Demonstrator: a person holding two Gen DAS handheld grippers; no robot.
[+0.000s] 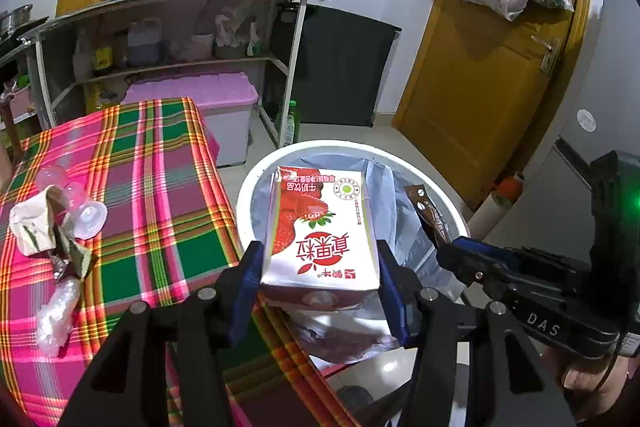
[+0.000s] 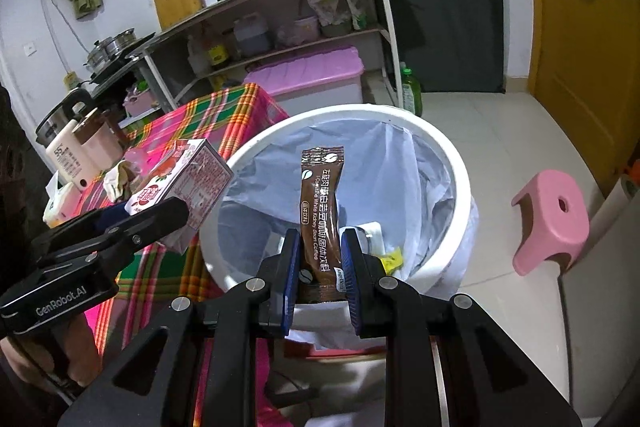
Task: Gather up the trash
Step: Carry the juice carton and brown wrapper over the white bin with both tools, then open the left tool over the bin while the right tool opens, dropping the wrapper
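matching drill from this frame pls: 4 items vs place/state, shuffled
Items:
1. strawberry milk carton
2. brown coffee sachet
3. crumpled paper wrapper
4. pink stool

Place/state:
A. on the floor beside the bin
B. clamped in the left gripper, over the white bin
C. lying on the plaid tablecloth
D. clamped in the right gripper, over the bin

Pairs: 1-B, 2-D, 3-C, 4-A

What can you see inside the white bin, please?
The bin holds a pale liner. At the bottom lie a white scrap and a yellow wrapper. The sachet and tongs hide the rest.
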